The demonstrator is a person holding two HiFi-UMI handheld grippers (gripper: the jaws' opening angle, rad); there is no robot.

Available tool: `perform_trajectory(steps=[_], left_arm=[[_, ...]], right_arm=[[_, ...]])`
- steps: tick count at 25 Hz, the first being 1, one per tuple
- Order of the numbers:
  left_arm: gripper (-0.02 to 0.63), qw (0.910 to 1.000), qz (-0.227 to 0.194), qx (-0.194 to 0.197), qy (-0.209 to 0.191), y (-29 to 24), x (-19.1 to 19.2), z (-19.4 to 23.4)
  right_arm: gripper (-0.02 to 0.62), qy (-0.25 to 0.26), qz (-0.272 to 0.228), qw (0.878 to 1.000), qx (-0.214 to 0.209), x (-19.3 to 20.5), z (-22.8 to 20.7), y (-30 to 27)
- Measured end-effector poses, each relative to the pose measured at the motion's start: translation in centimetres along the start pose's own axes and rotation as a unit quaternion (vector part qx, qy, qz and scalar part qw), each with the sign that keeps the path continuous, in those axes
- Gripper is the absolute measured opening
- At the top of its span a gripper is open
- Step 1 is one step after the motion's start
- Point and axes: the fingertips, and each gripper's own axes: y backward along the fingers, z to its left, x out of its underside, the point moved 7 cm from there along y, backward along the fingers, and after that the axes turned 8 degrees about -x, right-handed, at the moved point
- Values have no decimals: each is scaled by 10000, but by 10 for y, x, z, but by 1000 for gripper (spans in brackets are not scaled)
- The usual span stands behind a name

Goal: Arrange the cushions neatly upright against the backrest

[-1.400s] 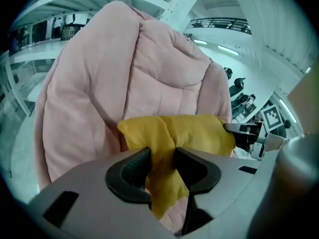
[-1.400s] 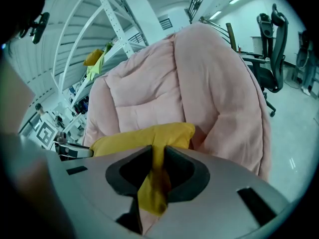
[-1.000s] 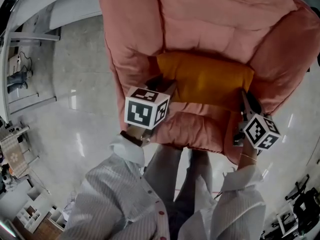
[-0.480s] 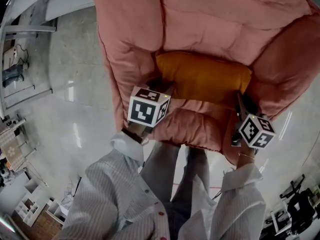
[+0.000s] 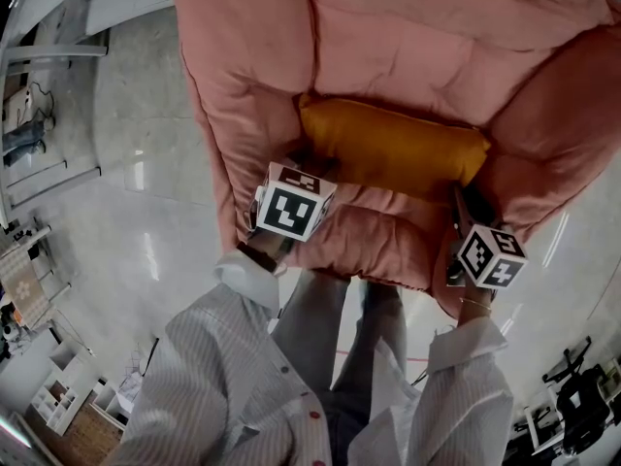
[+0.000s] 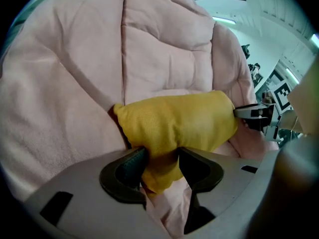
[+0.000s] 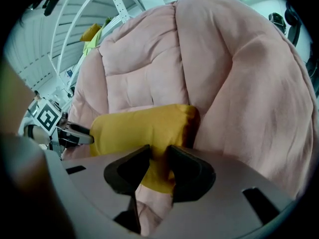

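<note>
A yellow cushion (image 5: 393,149) lies lengthwise on the seat of a pink padded armchair (image 5: 417,37), with its long side against the backrest. My left gripper (image 5: 309,161) holds the cushion's left end. A fold of the yellow fabric (image 6: 174,123) bulges between its fingers (image 6: 133,166), whose jaws have just been opening a little. My right gripper (image 5: 467,198) is shut on the cushion's right end, pinching a fold of it (image 7: 139,128) between its fingers (image 7: 182,166). Each gripper shows at the far end of the cushion in the other's view: the right gripper (image 6: 251,114) and the left gripper (image 7: 75,131).
Thick pink armrests (image 5: 543,124) close in the seat on both sides. The person's legs (image 5: 349,338) stand at the seat's front edge. Glossy grey floor (image 5: 126,192) surrounds the chair, with shelving (image 5: 58,406) and clutter at the far left.
Both grippers have sunk a little with the cushion, bringing it lower onto the seat and closer to the backrest. Both still hold its ends.
</note>
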Motion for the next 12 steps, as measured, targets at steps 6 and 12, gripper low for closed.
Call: perform_trajectory(steps=[6, 12], left_arm=[[221, 9996, 8, -276, 8, -1, 5, 4], [229, 9988, -80, -438, 186, 6, 7, 3]], right_arm=[[103, -168, 91, 9998, -28, -1, 3, -7], [107, -242, 65, 9994, -242, -2, 2, 3]])
